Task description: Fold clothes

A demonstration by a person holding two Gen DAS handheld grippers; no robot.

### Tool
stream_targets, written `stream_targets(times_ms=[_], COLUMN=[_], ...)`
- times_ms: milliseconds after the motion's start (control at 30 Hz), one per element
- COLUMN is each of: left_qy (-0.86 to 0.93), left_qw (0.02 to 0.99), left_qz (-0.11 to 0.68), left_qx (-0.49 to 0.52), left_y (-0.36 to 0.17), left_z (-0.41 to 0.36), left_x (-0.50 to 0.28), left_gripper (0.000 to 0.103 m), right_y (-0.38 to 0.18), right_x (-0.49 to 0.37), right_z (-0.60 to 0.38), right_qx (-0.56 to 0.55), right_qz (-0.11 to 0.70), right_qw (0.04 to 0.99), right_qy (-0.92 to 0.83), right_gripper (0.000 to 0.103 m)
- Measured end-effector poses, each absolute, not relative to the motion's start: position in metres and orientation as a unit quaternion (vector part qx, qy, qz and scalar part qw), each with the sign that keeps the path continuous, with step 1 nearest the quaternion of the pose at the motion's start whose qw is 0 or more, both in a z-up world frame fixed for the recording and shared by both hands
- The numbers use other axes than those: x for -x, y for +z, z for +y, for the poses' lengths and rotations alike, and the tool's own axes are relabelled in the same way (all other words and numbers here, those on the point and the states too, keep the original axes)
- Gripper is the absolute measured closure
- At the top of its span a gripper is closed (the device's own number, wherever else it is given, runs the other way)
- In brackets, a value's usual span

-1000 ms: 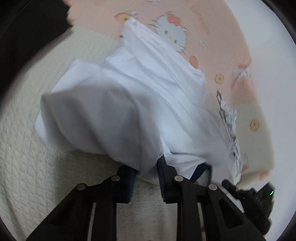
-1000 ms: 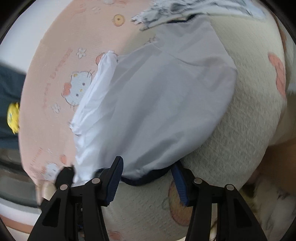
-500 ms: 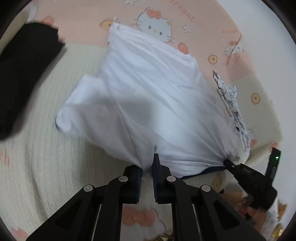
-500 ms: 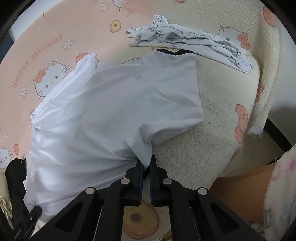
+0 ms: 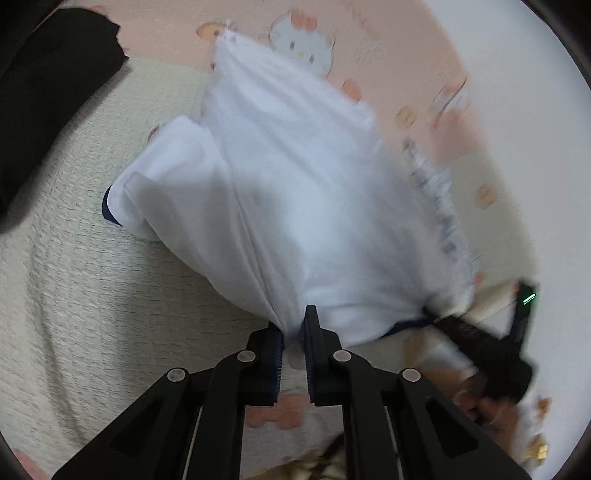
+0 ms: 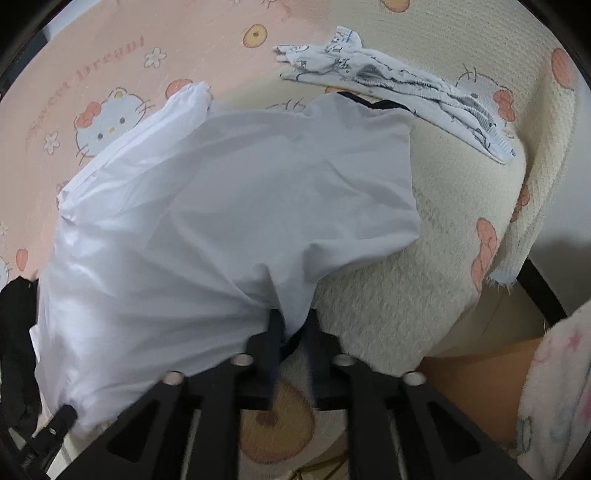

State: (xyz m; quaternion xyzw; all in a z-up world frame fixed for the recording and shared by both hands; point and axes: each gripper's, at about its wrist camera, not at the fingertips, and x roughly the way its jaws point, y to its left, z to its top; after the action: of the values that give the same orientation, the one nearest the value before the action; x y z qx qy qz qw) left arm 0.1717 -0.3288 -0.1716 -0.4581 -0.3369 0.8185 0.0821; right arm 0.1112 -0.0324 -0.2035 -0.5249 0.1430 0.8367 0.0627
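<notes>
We pinch the white shirt with our left gripper, nearly closed on its bunched edge. Our right gripper clamps the navy-trimmed hem likewise. The shirt spreads ahead of both grippers over the bed, a patterned garment beyond.

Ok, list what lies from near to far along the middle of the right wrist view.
Right gripper clamped on the hem → white shirt → patterned white garment → pink cartoon-cat bedsheet.
</notes>
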Motion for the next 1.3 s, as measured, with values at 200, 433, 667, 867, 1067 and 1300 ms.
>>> stream_targets(times_ms=[200, 433, 667, 867, 1067, 1300], left_qy=[0.817, 0.802, 0.784, 0.785, 0.817, 0.854], left_qw=[0.069, 0.048, 0.042, 0.046, 0.042, 0.028], left_qz=[-0.394, -0.432, -0.468, -0.451, -0.366, -0.23], left_qx=[0.414, 0.41, 0.407, 0.421, 0.443, 0.465], left_y=[-0.162, -0.176, -0.192, -0.194, -0.187, -0.17], left_z=[-0.357, -0.383, -0.404, -0.411, -0.398, -0.378], left_x=[-0.189, -0.193, -0.167, -0.154, -0.139, -0.115], left_gripper=[0.026, 0.026, 0.026, 0.026, 0.08, 0.09], right_y=[-0.191, -0.163, -0.168, -0.192, -0.194, -0.191], right_x=[-0.136, -0.156, -0.143, -0.136, -0.137, -0.121], right_z=[-0.038, -0.057, -0.102, -0.107, -0.119, -0.148], right_qx=[0.534, 0.522, 0.544, 0.573, 0.564, 0.544], right_qz=[0.177, 0.174, 0.169, 0.204, 0.17, 0.019], right_qw=[0.053, 0.036, -0.03, -0.061, -0.096, -0.111], right_qy=[0.825, 0.834, 0.822, 0.791, 0.802, 0.831], right_gripper=[0.056, 0.048, 0.047, 0.047, 0.047, 0.089])
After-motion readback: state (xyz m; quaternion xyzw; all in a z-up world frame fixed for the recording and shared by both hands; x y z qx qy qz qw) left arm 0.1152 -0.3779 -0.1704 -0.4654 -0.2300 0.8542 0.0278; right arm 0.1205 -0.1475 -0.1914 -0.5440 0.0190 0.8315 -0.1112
